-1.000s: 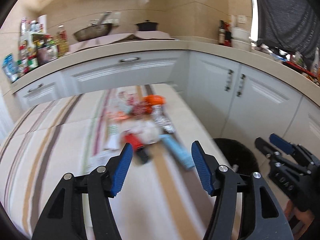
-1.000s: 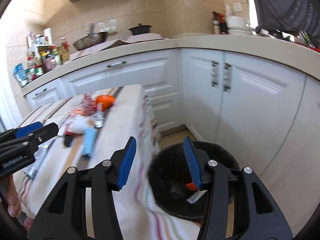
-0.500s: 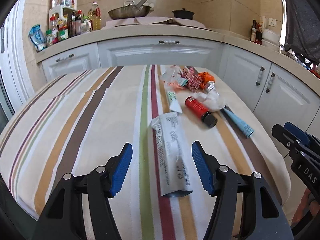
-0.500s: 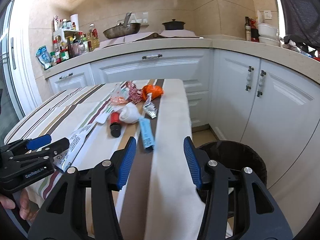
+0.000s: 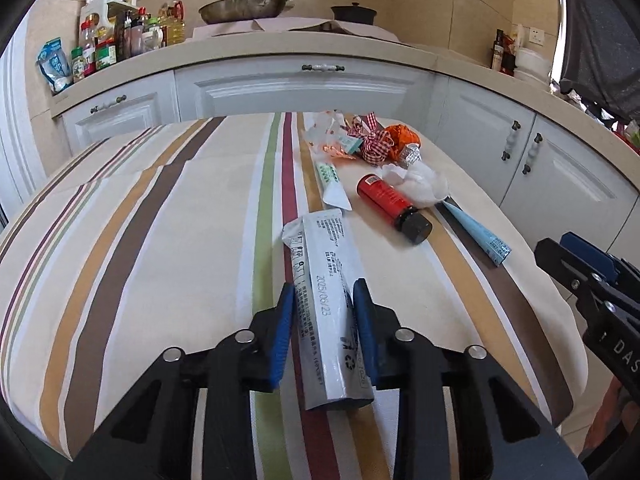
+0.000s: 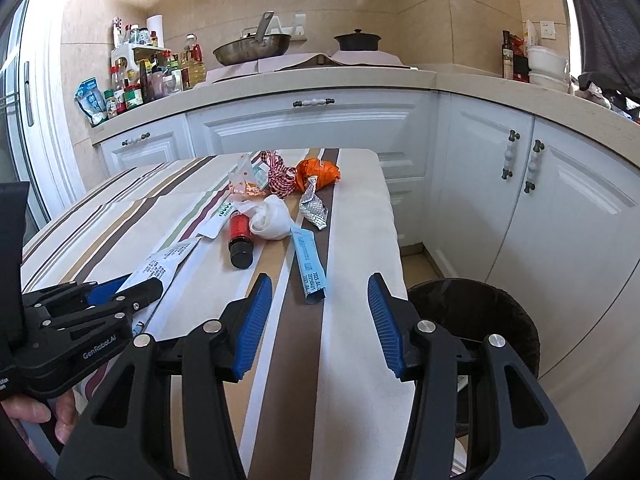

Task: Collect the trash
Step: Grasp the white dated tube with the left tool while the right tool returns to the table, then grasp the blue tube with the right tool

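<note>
- Since half a second ago the left gripper has narrowed around the grey-and-white printed wrapper, which lies lengthwise on the striped tablecloth; its jaws are closing, the blue pads flanking the wrapper, apparently just touching its edges.
- Right gripper stands spread over the cloth with nothing between its pads, near the light blue sachet.
- Left wrist view alone shows the wrapper's printed face; from the right wrist the left gripper covers its near end.
- Only the right wrist view shows the black trash bin on the floor beside the table, its contents hidden behind a finger.
- Further up the cloth lie a red bottle, white tissue, foil blister strip, checked ribbon and orange wrapper.
- A hand is cut off at the frame edge.
</note>
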Demonstrator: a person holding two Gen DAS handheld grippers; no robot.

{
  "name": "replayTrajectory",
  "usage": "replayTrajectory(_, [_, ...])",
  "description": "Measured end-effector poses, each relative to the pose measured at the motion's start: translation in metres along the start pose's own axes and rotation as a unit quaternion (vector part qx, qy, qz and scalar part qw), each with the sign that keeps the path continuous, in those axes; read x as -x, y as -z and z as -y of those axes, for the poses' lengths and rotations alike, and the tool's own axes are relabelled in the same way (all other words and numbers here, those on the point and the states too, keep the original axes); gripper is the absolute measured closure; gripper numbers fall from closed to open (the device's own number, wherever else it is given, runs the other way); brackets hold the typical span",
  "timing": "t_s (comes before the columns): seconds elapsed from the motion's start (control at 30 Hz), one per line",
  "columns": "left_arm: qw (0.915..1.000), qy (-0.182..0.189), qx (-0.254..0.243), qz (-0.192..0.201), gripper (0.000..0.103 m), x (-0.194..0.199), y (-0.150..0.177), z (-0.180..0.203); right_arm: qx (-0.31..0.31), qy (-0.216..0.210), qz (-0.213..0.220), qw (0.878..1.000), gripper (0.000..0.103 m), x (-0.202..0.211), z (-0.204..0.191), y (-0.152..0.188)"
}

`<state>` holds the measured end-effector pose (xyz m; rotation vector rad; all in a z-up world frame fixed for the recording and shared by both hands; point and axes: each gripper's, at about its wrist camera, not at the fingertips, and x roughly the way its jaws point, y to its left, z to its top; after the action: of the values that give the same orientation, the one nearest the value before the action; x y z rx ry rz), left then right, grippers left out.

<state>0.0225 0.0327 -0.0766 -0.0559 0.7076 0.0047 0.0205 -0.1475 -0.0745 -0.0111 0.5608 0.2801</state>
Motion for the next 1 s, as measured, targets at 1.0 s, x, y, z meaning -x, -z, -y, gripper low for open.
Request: replayTrajectory(1.0, [0.9988, -0.029, 0.04, 0.003, 0.08, -0.003, -0.014, -0.045, 0.016, -0.005, -0.083, 0.996, 0.094, -0.056, -0.009, -0.015])
